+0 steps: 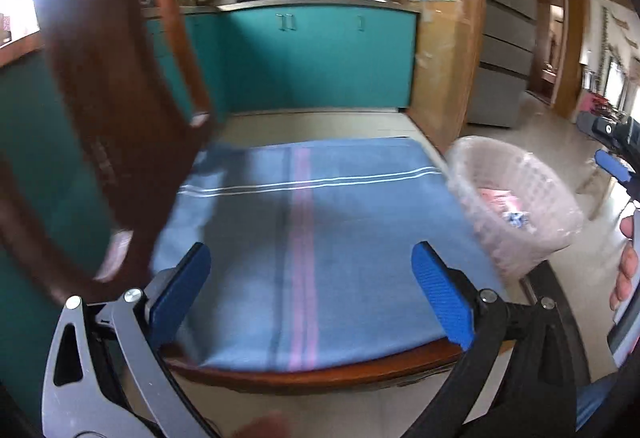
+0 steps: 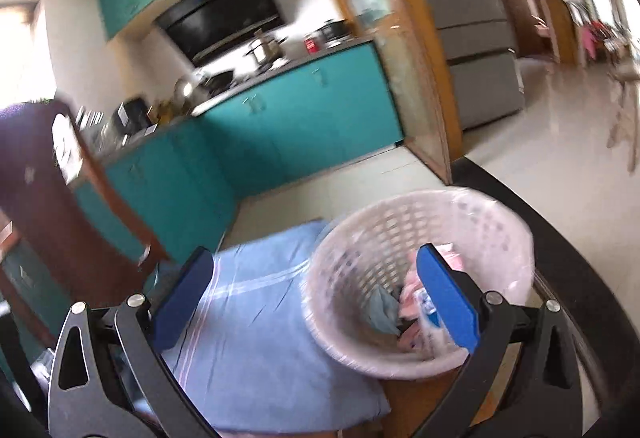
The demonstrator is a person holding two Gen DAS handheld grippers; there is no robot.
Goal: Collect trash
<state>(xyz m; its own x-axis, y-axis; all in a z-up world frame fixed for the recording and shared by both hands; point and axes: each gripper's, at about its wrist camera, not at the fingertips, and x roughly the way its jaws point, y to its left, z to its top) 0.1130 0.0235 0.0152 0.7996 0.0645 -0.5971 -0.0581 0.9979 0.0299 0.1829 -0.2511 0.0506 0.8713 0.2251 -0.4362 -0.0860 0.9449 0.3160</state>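
Observation:
A pale pink plastic basket (image 1: 516, 198) lined with a clear bag stands at the right edge of a blue cloth (image 1: 304, 238) on a wooden seat. It holds pink and blue-white wrappers (image 1: 506, 208). My left gripper (image 1: 316, 290) is open and empty above the cloth's near part. My right gripper (image 2: 320, 302) is open and empty, just above the basket's (image 2: 420, 270) near rim; crumpled trash (image 2: 408, 310) lies inside. The right gripper also shows in the left wrist view (image 1: 612, 154) beyond the basket.
A dark wooden chair back (image 1: 120, 118) rises at the left, blurred. The seat's wooden front edge (image 1: 320, 374) is near. Teal kitchen cabinets (image 1: 320, 58) with pots on the counter stand behind. Tiled floor (image 2: 560, 158) stretches right.

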